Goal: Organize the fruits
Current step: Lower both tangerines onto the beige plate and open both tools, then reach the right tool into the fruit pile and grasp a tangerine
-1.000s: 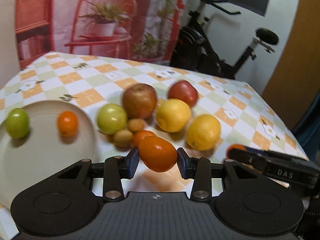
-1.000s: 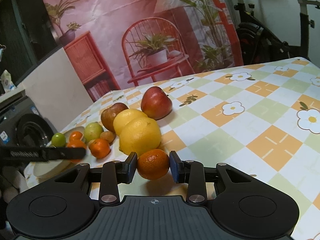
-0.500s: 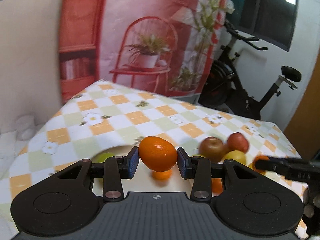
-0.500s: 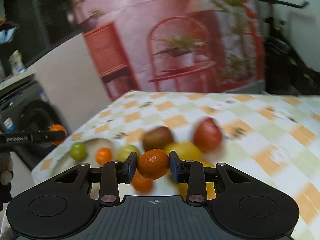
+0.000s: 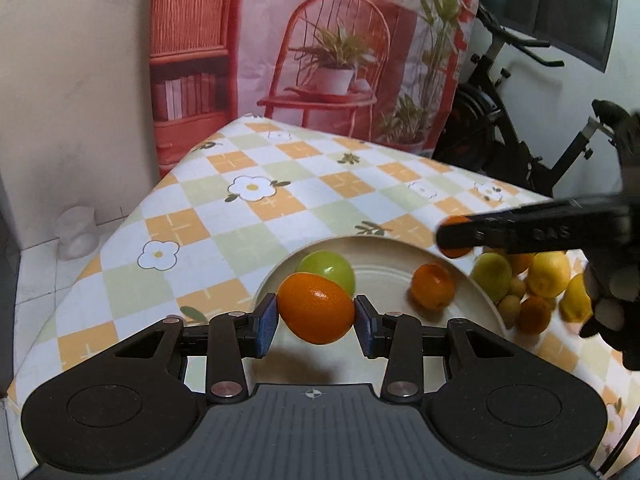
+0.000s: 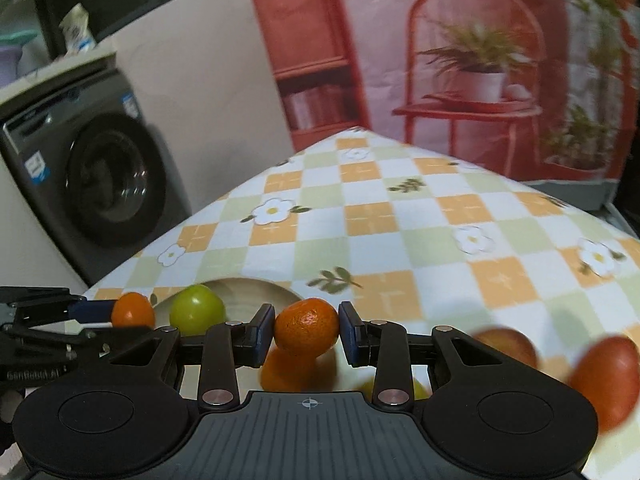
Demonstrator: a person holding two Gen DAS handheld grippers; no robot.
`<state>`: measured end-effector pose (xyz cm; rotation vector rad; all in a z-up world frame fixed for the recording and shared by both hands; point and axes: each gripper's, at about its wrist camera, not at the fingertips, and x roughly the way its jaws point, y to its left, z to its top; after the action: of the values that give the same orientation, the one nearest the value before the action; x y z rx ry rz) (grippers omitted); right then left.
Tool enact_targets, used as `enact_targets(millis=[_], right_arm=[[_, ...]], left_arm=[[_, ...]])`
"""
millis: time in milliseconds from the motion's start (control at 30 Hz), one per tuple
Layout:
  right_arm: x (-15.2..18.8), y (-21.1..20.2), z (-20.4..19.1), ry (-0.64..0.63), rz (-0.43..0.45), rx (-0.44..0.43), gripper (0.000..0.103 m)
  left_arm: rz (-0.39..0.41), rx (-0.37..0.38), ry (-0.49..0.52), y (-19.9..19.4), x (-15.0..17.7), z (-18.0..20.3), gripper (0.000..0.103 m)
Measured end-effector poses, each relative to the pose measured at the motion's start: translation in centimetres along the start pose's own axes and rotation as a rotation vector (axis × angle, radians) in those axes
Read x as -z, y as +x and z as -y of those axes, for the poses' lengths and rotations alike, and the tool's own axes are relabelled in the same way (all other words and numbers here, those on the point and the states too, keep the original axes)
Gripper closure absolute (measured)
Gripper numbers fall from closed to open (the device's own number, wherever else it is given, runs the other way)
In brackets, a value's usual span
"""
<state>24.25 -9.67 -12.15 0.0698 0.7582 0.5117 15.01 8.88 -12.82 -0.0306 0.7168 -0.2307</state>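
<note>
Both grippers are loaded. Left gripper [image 5: 316,314] is clamped on an orange [image 5: 316,307], held over the near-left edge of the plate [image 5: 476,300]. Right gripper [image 6: 307,330] is clamped on a smaller mandarin [image 6: 307,327], coming in over the plate's right side — in the left view its finger and fruit show at [image 5: 456,236].

To do this well: lower each fruit to bare plate before letting go, so it doesn't roll. Plate already holds a green fruit [image 5: 328,270] at the far left and a small orange [image 5: 434,285] to the right; aim between them and near of them. Release one at a time — the two claws are near each other.

Loose pile [image 5: 536,280] sits right of the plate on the cloth [image 5: 256,208]; apples [image 6: 604,376] lie at the right in the right view.

Versus a second ago: both claws were over the pile with the plate off to the left; now both are at the plate. Grips unchanged.
</note>
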Motion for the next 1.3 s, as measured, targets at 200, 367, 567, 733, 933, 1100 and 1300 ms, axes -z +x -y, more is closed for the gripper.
enact_targets(millis=[200, 367, 567, 733, 933, 1100, 1300], right_arm=[[-0.8, 4.1, -1.7, -0.064, -0.061, -0.039, 0.071], [-0.9, 5.6, -1.9, -0.054, -0.077, -0.074, 0.071], [-0.8, 6.1, -1.6, -0.012, -0.081, -0.102, 0.07], [-1.2, 4.9, -1.5, 0.011, -0.028, -0.113, 0.068], [-0.9, 1.7, -0.3, 0.022, 0.029, -0.072, 0.068], [0.8, -2.6, 2.1, 0.082, 0.112, -0.021, 0.068], [4.2, -7.9, 4.3, 0.086, 0.184, 0.059, 0.068]], left_arm=[[-0.006, 0.011, -0.015, 1.0, 0.6, -0.4, 0.06], [-0.016, 0.003, 0.006, 1.4, 0.8, -0.1, 0.06], [-0.027, -0.03, 0.019, 1.8, 0.9, -0.2, 0.06], [-0.019, -0.059, 0.029, 1.6, 0.9, 0.3, 0.06], [0.024, -0.05, 0.012, 0.1, 0.3, 0.9, 0.059], [0.039, -0.027, -0.012, -1.0, -0.4, 2.4, 0.059], [0.056, 0.031, -0.001, -1.4, -1.0, 5.9, 0.059]])
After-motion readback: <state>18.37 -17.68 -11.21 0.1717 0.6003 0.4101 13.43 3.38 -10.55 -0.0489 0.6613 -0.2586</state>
